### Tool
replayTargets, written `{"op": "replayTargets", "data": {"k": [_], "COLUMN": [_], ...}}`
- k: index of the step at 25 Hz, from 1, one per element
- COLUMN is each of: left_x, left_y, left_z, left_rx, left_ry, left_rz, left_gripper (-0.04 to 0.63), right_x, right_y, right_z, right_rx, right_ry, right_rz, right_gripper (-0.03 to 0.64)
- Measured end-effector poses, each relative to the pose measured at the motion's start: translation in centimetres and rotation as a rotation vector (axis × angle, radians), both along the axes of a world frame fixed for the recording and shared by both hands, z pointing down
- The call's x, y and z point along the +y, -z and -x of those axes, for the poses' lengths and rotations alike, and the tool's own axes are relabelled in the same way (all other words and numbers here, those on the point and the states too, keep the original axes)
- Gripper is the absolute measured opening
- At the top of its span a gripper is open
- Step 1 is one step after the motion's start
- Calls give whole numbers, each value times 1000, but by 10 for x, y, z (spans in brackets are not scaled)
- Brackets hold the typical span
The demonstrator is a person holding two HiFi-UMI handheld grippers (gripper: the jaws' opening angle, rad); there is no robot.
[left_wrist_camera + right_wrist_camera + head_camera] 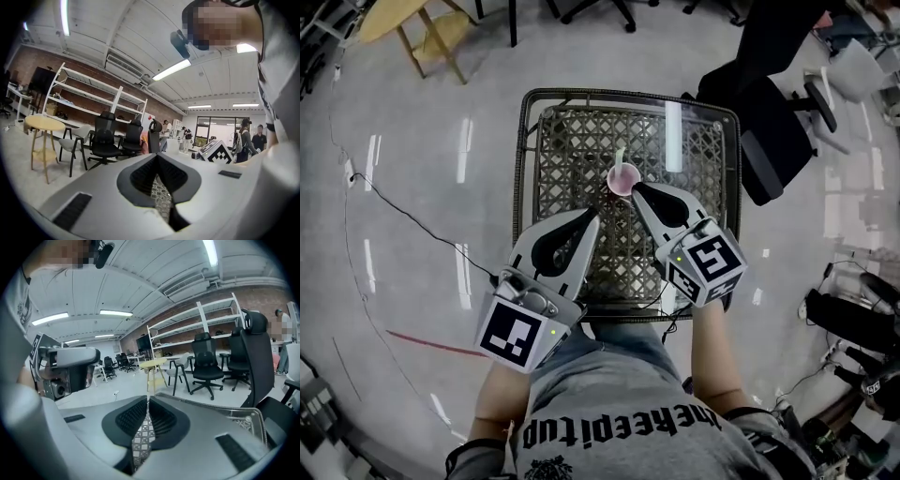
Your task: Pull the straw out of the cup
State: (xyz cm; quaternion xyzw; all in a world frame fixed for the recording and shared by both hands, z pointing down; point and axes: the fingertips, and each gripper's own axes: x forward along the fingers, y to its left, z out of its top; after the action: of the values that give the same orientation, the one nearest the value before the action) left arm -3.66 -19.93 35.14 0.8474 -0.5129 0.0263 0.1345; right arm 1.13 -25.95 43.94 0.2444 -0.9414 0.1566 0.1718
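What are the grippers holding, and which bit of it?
Nothing. Neither the left gripper nor the right gripper has anything between its jaws; the straw stands in the pink cup.

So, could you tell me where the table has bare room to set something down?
The table is bare along its far left, between the rim and the cup, and at the far right corner. The near half is crowded: the left tool and the right tool hang over it, the right one's tip close by the cup.
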Motion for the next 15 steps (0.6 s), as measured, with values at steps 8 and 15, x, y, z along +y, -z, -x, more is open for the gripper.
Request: {"op": "replayTargets", "data": {"k": [8, 15], "left_x": [-6, -10], "left_y": [-14, -31], "left_z": [4, 11], "left_rx": [5, -12], "left_ry": [27, 40], "left_rz": [40, 79], "left_gripper": [15, 15], "right_x": [-16, -28], "right_y": [-37, -63], "right_z": [1, 7], "right_rx": [60, 101], "right_ry": [14, 34], "right_rz": [52, 79], "right_gripper": [69, 93]}}
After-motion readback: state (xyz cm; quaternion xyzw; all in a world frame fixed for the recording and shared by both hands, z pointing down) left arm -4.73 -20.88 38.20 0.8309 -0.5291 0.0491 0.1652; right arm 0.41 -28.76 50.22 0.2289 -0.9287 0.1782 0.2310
